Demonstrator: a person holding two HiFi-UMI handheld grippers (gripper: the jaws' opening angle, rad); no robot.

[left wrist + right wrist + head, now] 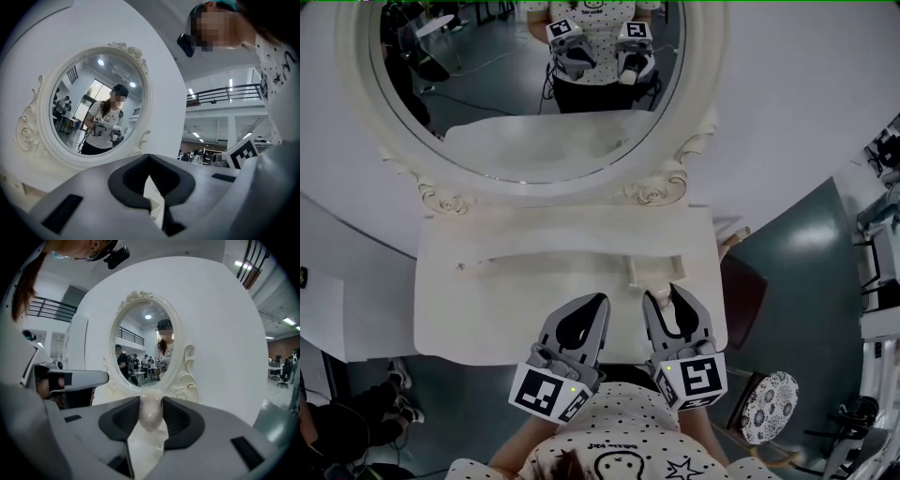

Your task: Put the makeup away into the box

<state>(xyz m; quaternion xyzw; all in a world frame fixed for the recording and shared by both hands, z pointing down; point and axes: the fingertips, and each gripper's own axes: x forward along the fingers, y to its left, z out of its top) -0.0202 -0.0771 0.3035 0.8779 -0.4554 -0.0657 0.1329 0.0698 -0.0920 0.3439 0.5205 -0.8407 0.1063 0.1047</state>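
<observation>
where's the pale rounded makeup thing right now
In the right gripper view, the pale rounded item is clamped in the jaws of the right gripper, in front of the oval mirror.

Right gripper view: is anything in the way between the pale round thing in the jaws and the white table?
Nothing visible does. The right gripper holds the pale, rounded, translucent thing, with open air between it and the white dressing table. No box shows in any view.
</observation>
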